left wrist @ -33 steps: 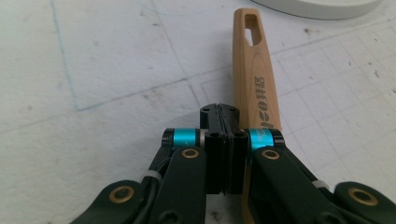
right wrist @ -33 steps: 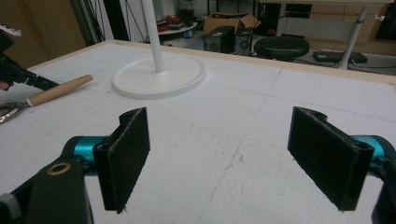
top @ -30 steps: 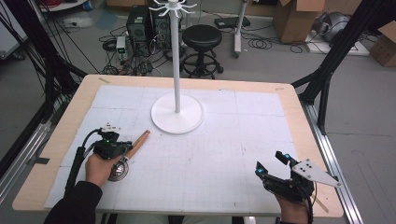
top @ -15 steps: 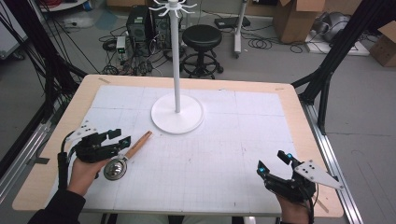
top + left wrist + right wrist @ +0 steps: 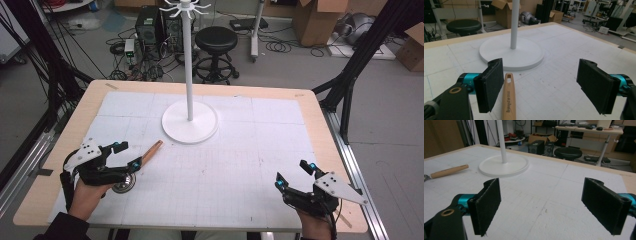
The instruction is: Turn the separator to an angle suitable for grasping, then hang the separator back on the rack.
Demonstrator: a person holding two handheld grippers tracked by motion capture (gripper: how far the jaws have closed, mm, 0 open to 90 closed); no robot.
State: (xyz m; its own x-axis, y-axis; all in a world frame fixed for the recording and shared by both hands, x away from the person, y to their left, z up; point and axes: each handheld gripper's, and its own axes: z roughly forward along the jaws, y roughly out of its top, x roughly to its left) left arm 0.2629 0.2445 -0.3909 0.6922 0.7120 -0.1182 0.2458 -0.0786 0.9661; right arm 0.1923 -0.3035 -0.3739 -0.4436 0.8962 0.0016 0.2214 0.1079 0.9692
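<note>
A utensil with a wooden handle (image 5: 151,151) and a round metal head (image 5: 123,186) lies on the white mat at the left. My left gripper (image 5: 127,154) hovers open over the handle's lower part. In the left gripper view the handle (image 5: 508,100) runs between the jaws, close beside the left pad (image 5: 491,83), and the left gripper (image 5: 541,77) holds nothing. A white stand with a round base (image 5: 172,127) and a tall pole (image 5: 188,60) rises at the mat's far middle. My right gripper (image 5: 293,175) is open near the front right, apart from everything.
The pole ends in a ring of white hooks (image 5: 184,7). From the right gripper (image 5: 541,197), the wooden handle (image 5: 449,171) lies far left and the stand base (image 5: 504,165) ahead. A wooden table rim (image 5: 330,150) frames the mat. A black stool (image 5: 216,40) stands beyond the table.
My left gripper has shifted left and a little toward the front edge, staying open over the handle. The utensil and my right gripper have hardly moved.
</note>
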